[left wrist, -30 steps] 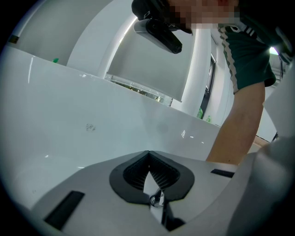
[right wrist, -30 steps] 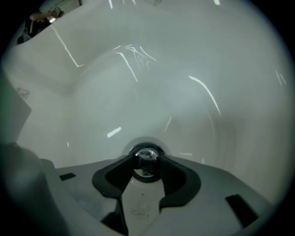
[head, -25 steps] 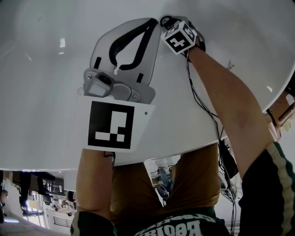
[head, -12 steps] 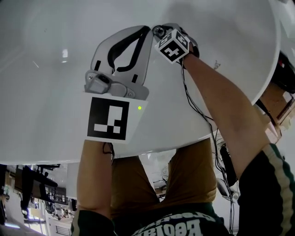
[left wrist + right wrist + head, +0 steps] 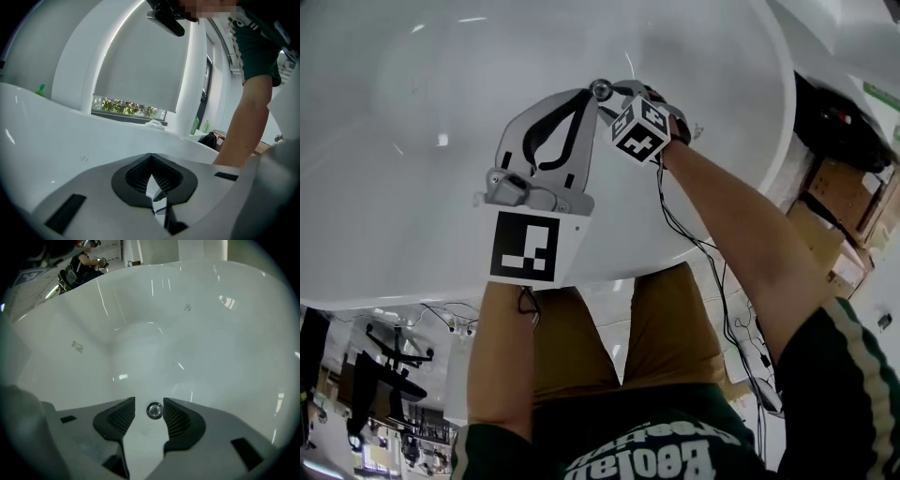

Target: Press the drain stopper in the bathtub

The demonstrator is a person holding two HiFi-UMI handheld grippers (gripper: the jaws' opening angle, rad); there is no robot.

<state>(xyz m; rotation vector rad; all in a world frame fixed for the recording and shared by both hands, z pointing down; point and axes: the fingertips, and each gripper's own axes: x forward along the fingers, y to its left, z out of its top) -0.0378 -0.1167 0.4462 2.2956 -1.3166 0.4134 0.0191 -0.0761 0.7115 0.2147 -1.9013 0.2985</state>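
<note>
Parted right gripper (image 5: 149, 401) at drain stopper (image 5: 154, 410)

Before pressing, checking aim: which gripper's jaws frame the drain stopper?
The right gripper: jaws apart, drain stopper seen between them; the left gripper has them together.

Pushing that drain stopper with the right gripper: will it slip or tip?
The drain stopper looks like small polished metal, so a jaw may slide off its shiny top. It sits set into the bathtub floor, so it probably sinks straight rather than tipping. The right gripper is open, stopper framed between its jaws; they'd likely straddle it.
</note>
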